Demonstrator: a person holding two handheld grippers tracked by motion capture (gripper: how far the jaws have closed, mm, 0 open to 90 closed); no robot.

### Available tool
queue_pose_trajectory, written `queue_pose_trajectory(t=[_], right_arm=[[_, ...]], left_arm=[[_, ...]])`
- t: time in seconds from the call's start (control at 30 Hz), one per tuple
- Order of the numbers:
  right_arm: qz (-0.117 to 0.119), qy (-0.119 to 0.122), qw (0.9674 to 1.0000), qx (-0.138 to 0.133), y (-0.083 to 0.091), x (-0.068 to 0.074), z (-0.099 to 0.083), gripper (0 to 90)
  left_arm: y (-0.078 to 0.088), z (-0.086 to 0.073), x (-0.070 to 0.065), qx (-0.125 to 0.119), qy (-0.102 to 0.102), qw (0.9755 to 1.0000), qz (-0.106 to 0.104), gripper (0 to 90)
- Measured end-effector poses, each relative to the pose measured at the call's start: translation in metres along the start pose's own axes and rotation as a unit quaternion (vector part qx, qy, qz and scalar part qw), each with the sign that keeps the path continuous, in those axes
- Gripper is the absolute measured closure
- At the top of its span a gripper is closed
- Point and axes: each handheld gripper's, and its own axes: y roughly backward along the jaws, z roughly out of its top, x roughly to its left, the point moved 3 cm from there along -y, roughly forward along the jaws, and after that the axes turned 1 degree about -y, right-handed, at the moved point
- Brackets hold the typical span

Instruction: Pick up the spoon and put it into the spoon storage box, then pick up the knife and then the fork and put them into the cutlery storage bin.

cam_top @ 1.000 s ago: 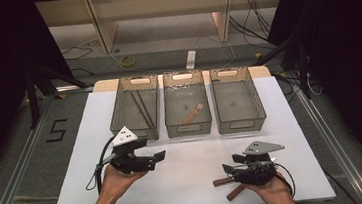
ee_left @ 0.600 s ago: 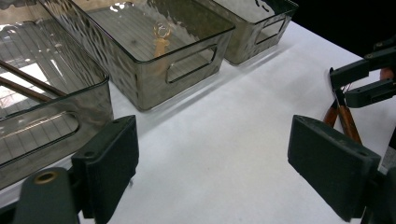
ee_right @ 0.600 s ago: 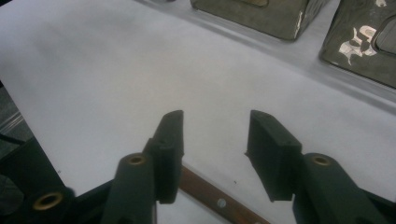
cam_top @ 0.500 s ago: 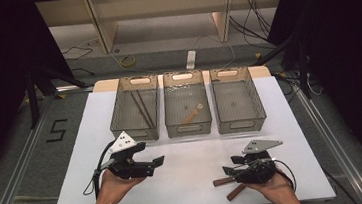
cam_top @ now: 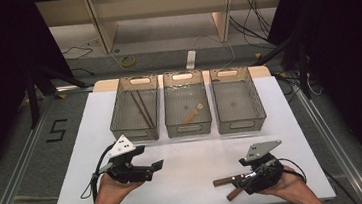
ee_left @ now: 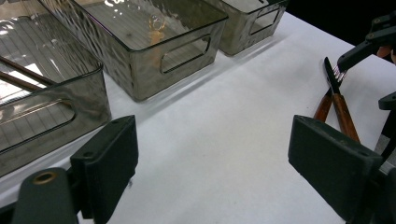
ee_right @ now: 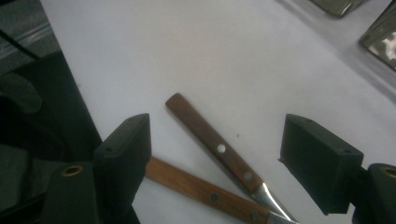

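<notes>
We have the right gripper (ee_right: 215,154) low over the near right part of the white table (cam_top: 196,181), its jaws having just been opening and now standing wide with nothing clamped; two wooden-handled pieces of cutlery lie between and under them, a knife (ee_right: 217,148) and a fork (ee_right: 201,192), crossed and touching near their metal ends. In the left gripper view the fork tines (ee_left: 339,74) and the dark blade sit side by side just below the right gripper's fingers. The left gripper (ee_left: 212,163) waits open and empty over bare table, near the left bin (cam_top: 136,115), which holds two dark sticks; the middle bin (cam_top: 186,109) holds a small wooden utensil, and the right bin (cam_top: 237,104) looks empty. Risks as we judge them: because the handles overlap, a close here may catch both pieces, or pinch one and flick the other toward the near table edge, which is close. A grip taken far out on a handle could let the piece swing and slip. Sorting into the wrong bin is another hazard.
</notes>
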Motion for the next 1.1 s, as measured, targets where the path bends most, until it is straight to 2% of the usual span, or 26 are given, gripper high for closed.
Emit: queue_pose_trajectory(t=[0.13, 0.47, 0.67, 0.83, 1.1], right_arm=[[-0.001, 0.020, 0.9995, 0.023, 0.0002, 0.0015, -0.0044, 25.8], [-0.001, 0.043, 0.9974, 0.058, -0.0027, 0.0042, -0.0094, 26.4], [-0.010, 0.055, 0.9950, 0.083, -0.0062, 0.0057, -0.0100, 27.0], [-0.013, 0.079, 0.9915, 0.103, -0.0071, 0.0051, -0.0098, 32.1], [-0.005, 0.112, 0.9847, 0.134, -0.0078, -0.0007, -0.0077, 39.3]], left_arm=[[0.0006, -0.0004, -0.0002, 0.001, -0.001, 1.0000, 0.000, 15.7], [0.0019, -0.0013, -0.0019, 0.002, -0.003, 1.0000, -0.002, 15.7], [0.0028, -0.0014, -0.0021, -0.005, -0.002, 1.0000, -0.005, 15.7], [0.0042, 0.0002, -0.0019, -0.017, -0.002, 0.9998, -0.007, 15.6], [0.0030, -0.0010, -0.0012, -0.015, -0.003, 0.9999, -0.005, 15.7]])
